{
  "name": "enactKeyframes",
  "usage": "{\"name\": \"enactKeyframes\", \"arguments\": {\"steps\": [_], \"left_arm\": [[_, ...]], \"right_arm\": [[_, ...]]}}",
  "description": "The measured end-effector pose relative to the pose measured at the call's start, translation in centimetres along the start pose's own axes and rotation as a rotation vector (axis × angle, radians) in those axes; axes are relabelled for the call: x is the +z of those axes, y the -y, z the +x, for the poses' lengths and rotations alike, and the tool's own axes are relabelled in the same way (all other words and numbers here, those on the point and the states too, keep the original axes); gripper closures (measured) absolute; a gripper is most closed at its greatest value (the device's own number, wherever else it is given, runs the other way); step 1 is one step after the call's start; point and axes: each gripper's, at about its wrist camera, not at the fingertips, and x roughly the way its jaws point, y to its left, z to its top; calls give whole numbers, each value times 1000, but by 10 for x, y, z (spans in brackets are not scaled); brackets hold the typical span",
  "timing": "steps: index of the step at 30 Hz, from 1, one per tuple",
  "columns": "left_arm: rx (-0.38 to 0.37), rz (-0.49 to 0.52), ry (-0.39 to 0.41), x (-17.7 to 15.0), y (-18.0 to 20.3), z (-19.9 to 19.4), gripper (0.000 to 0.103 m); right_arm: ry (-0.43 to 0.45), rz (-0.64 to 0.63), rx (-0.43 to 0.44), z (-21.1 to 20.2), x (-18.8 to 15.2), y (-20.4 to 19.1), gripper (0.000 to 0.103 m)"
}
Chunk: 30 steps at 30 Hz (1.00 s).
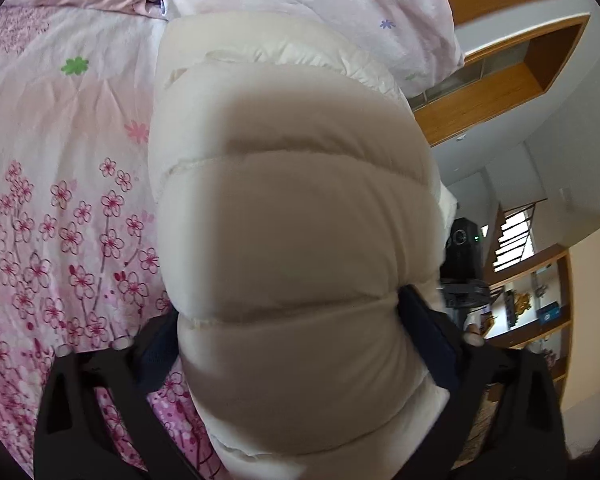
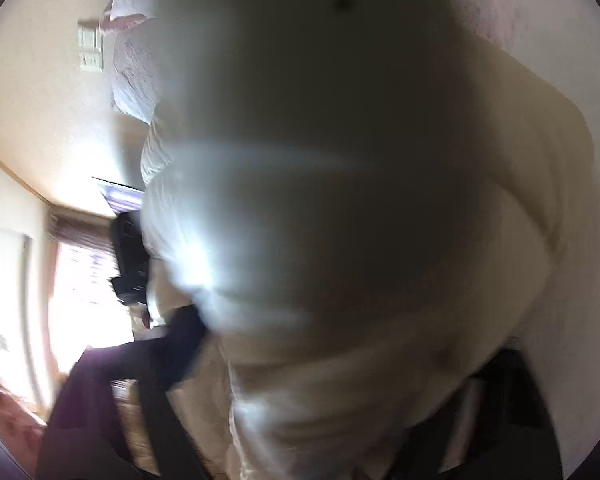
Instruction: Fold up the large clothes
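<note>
A cream quilted puffer jacket [image 1: 292, 216] fills the middle of the left wrist view, hanging over a pink floral bedspread [image 1: 60, 184]. My left gripper [image 1: 288, 344] is shut on the jacket, its dark fingers [image 1: 160, 344] pressing both sides of a padded section. In the right wrist view the same jacket [image 2: 340, 200] is blurred and very close to the lens. My right gripper [image 2: 340, 368] is shut on the jacket, with one dark finger [image 2: 184, 340] showing at left. The other gripper [image 2: 130, 252] shows at the jacket's left edge.
A pale pink duvet [image 1: 340, 0] lies bunched at the bed's far end. Wooden shelves [image 1: 532, 320] and a wooden frame [image 1: 500, 80] stand to the right of the bed. The right gripper's body [image 1: 462, 256] shows beside the jacket. A bright window [image 2: 88, 280] is at left.
</note>
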Motion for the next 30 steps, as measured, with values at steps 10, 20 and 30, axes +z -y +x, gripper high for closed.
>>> {"name": "enactKeyframes", "arguments": {"steps": [10, 20, 30], "left_arm": [[-28, 92, 76, -2, 9, -38, 53], [151, 79, 257, 28, -21, -126, 54], [351, -20, 237, 47, -89, -123, 38]], "right_arm": [[49, -96, 10, 3, 1, -53, 72], [9, -176, 72, 83, 64, -116, 72], [-10, 34, -53, 159, 88, -77, 41]]}}
